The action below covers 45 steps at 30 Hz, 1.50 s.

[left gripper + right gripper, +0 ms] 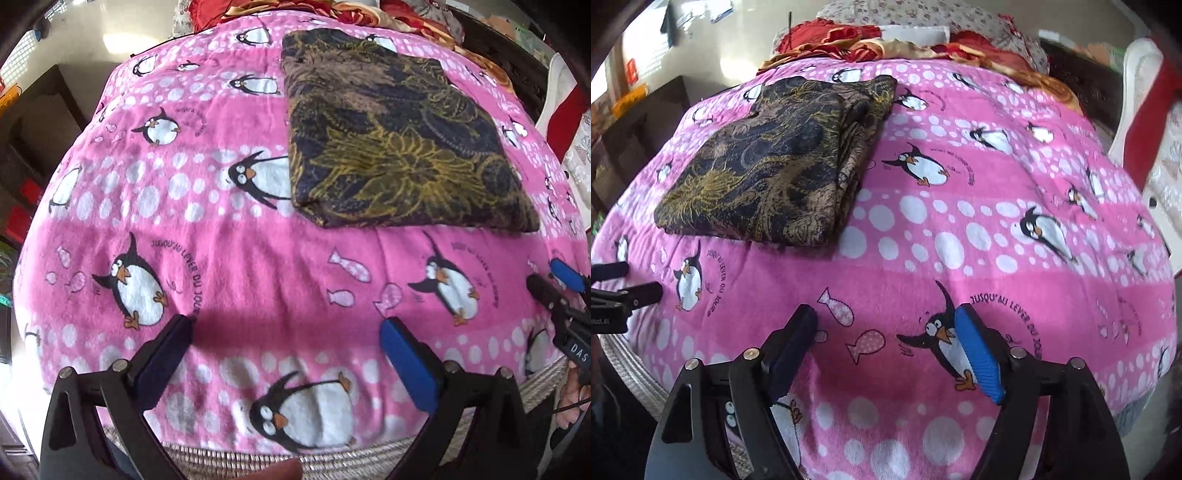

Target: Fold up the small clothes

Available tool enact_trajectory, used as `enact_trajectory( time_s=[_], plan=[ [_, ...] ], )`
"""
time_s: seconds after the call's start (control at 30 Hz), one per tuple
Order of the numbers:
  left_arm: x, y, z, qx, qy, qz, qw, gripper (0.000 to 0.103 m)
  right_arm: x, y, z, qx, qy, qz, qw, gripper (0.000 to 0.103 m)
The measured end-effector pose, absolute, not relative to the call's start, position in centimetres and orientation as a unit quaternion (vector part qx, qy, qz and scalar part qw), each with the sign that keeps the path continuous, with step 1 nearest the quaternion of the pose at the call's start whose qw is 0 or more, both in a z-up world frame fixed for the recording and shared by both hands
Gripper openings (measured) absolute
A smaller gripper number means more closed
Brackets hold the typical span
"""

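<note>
Fingers of the left gripper (288, 332) stand spread wide, nothing between them; one dark pad (166, 350), one blue pad (410, 365). Both hover over the pink penguin blanket (229, 251), and whether the tips touch it cannot be told.

Right gripper (886, 343) fingers likewise spread wide and pinching nothing: dark pad (792, 350) on the left side of the view, blue ribbed pad (977, 356) on the right, the blue one lying across a printed penguin (943, 343).

Folded cloth (399, 136), dark with a gold and brown floral print, lies flat on the blanket as a rough rectangle. From the left fingers it sits ahead and off to the right, well apart from the tips. From the right fingers the same cloth (768, 166) sits ahead and to the left, also well apart. Layered edges show along its right side in the right wrist view.

Each gripper appears in the other's view: the right one at the far right edge of the left view (557, 284), the left one at the far left edge of the right view (624, 280).

Beyond the cloth, at the far end of the blanket, a heap of red and gold fabric (849, 40). A woven mat edge (369, 458) shows under the blanket's near border.
</note>
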<state>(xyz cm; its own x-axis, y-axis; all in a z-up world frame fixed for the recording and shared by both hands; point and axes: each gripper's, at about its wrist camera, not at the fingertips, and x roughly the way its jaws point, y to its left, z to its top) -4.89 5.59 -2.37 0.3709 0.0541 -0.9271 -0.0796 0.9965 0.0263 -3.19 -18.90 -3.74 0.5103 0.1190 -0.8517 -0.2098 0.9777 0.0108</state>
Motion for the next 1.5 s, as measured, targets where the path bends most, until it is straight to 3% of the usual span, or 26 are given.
enact_trajectory(
  time_s=[0.17,0.37,0.53,1.5],
  plan=[
    [-3.9,4.3,2.8,-0.016,0.529,0.034,0.848,0.103,-2.8,-19.4,-1.2,-0.031,0.534,0.100,0.839,0.080],
    [-1.9,3.4,6.0,-0.026,0.514,0.047,0.856,0.103,-4.0,-20.4,6.2,-0.008,0.475,0.110,0.873,0.080],
    [-1.9,3.5,6.2,-0.036,0.516,0.039,0.855,0.103,-4.6,-19.8,8.8,-0.036,0.453,0.102,0.885,0.080],
    [-1.9,2.8,5.7,-0.040,0.521,0.015,0.853,0.103,-4.3,-18.9,7.8,-0.043,0.466,0.110,0.877,0.080]
  ],
)
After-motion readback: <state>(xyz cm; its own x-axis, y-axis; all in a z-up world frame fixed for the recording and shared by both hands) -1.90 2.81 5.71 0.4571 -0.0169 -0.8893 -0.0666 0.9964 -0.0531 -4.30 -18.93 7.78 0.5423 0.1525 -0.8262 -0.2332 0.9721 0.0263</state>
